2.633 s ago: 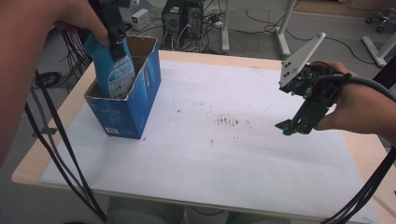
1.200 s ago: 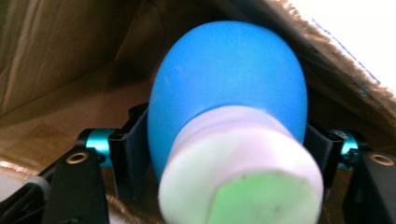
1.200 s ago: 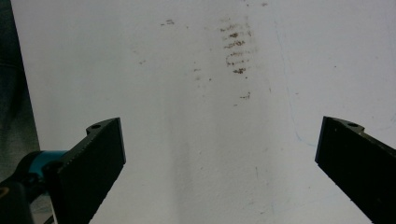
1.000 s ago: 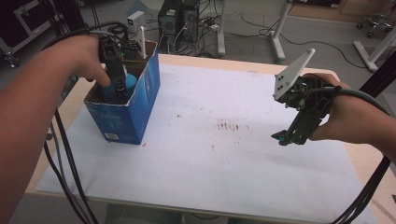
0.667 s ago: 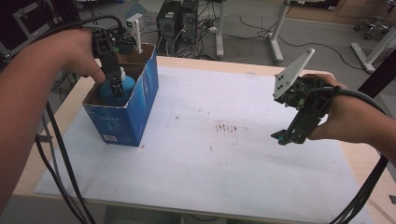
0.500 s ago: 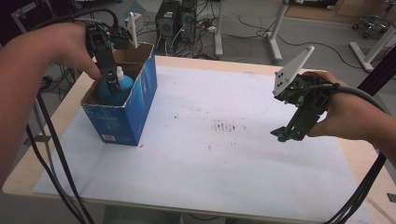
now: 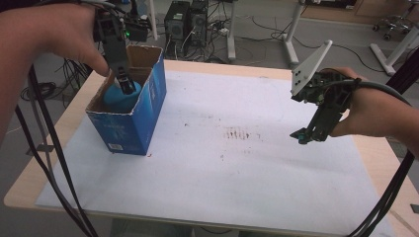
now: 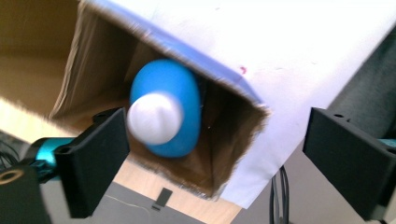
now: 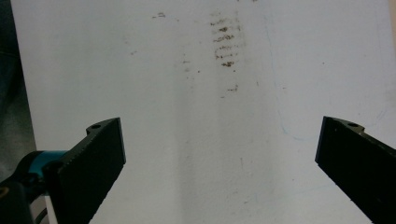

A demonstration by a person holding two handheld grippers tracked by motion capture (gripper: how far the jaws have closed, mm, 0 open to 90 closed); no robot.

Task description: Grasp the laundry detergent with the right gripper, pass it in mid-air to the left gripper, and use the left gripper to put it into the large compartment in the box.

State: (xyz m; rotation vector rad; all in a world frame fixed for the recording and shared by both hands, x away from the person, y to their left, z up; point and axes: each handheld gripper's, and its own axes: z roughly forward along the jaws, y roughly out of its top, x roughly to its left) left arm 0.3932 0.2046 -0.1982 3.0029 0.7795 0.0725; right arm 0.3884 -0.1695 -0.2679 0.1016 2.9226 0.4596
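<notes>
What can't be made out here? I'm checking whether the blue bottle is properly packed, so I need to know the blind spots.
- Blue bottle base, high view: hidden by the blue box walls.
- Box floor, left gripper view: covered by the bottle and in shadow, so how the bottle rests is unclear.
- Box label, high view: print too small to read.
- Left gripper, left gripper view: near pad blurred; the jaws have just been opening and press nothing.

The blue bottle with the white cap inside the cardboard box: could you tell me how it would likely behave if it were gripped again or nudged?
The blue bottle looks smooth and rounded, so the pads could slip. Its white cap is narrower, probably the surer hold. The cardboard box walls stand close, so a nudge should only lean it.
</notes>
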